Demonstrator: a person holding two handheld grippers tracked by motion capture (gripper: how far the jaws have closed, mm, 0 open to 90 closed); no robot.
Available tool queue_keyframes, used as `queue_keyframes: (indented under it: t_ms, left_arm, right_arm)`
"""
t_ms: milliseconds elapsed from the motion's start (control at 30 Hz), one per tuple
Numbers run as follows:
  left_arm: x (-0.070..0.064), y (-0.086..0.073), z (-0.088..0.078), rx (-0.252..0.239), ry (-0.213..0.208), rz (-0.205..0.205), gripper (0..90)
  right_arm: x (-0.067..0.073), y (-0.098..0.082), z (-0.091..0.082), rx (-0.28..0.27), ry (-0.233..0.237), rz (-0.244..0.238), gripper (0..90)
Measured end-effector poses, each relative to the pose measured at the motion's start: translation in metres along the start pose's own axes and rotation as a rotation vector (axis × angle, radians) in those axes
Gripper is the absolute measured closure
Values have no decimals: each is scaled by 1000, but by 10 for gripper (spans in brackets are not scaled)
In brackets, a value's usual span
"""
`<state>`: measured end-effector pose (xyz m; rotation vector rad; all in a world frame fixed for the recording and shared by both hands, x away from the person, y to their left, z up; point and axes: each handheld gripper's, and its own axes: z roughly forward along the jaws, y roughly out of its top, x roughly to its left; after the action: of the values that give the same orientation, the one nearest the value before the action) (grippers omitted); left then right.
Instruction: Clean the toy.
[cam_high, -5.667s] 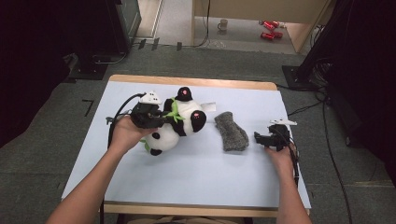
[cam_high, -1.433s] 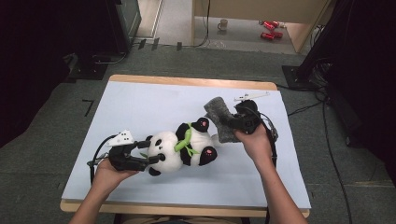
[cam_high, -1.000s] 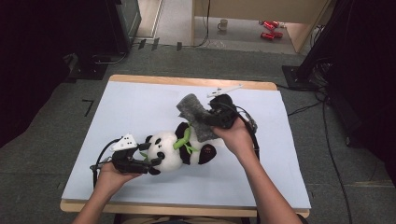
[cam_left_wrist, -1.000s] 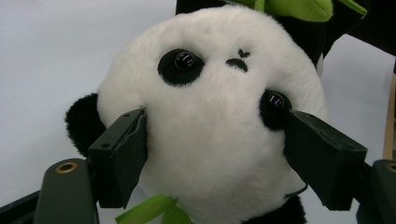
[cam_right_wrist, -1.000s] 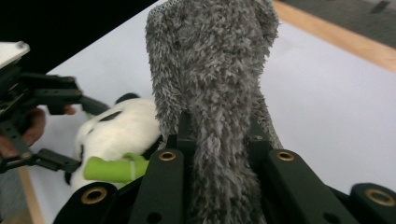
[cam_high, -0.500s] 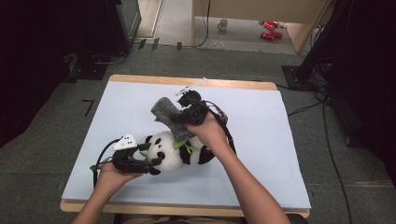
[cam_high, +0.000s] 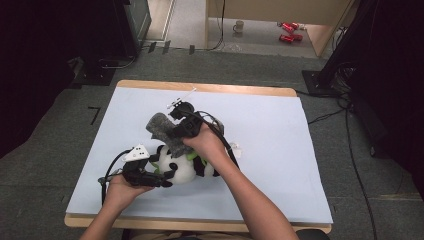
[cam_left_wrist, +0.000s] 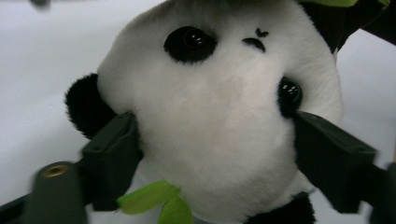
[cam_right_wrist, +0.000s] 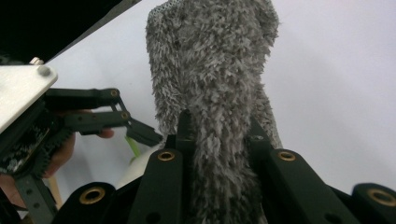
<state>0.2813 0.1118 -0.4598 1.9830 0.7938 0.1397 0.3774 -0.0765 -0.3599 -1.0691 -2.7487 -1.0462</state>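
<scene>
Nearest the person, the left gripper (cam_high: 165, 179) has its fingers (cam_left_wrist: 109, 158) clenched on the head of a plush panda (cam_high: 182, 167). In the left gripper view the pads press in on both sides of the white face, one beside the black ear and the other just under an eye, and the pile bulges between them. The toy lies on its side on the pale blue tabletop (cam_high: 280, 150), toward the near-left part, with a green leaf-shaped trim (cam_left_wrist: 159, 205) at its neck.

Just beyond and above the panda, the right gripper (cam_high: 176, 131) holds a grey fuzzy sock (cam_high: 162, 131). In the right gripper view the fingers (cam_right_wrist: 184, 135) are closed tight on the sock's (cam_right_wrist: 212, 93) shaggy pile, and its free end stands up past their tips. The sock hangs in the air over the panda's body, near it, though I cannot tell whether they touch.

Both things look light and very soft. The panda should squash under pressure and spring back, so a grip across the firm round head seems sound; the limbs would likely flop. The sock looks limp and stretchy, with a long chenille-like nap that ought not to slip, and it will droop wherever it is unsupported. If it is meant to go over a part of the toy, its open edge would be the better place to pinch than the middle.

Farther off, the tabletop's wooden edge (cam_high: 235, 90) meets a grey carpet (cam_high: 300, 55).
</scene>
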Motion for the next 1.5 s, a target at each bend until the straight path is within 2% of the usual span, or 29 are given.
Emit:
queue_keyframes:
  t_ms: [33, 67, 200, 300, 433, 500, 633, 733, 833, 967, 1200, 1367, 1500]
  left_arm:
    - [0, 0, 0, 0, 0, 0, 234]
    - [-3, 1, 0, -12, 18, 15, 257]
    - [-3, 1, 0, -7, 21, 19, 269]
    - [-1, 0, 0, 1, 18, 8, 269]
    - [0, 0, 1, -4, 12, -7, 267]
    - [-1, 1, 1, -5, 12, -10, 267]
    - [0, 0, 1, -8, 8, -15, 268]
    - [0, 0, 1, -8, 6, -12, 268]
    - [0, 0, 2, -8, 3, -12, 270]
    - [-1, 1, 3, -18, 2, -11, 271]
    - [0, 0, 4, -16, -5, -17, 249]
    - [1, 0, 4, -11, -8, -16, 236]
    - [0, 0, 4, -11, -8, -13, 234]
  right_arm:
    - [1, 1, 3, 6, 3, -1, 750]
    - [4, 2, 7, 16, 7, -5, 750]
    - [7, 2, 25, 69, 38, 5, 751]
    - [3, 0, 36, 119, 27, -8, 752]
    - [-7, -2, 36, 128, 26, 18, 750]
    - [-12, -4, 34, 124, 24, 36, 749]
    - [-22, -6, 28, 128, -34, 50, 752]
    - [-30, -10, 25, 132, -47, 70, 755]
    - [-38, -14, 18, 152, -107, 72, 755]
    - [-48, -17, 11, 150, -117, 92, 750]
    - [-52, -14, 0, 136, -163, 79, 751]
    - [-55, -2, -21, 92, -192, 89, 758]
    - [-48, 10, -32, 59, -180, 73, 758]
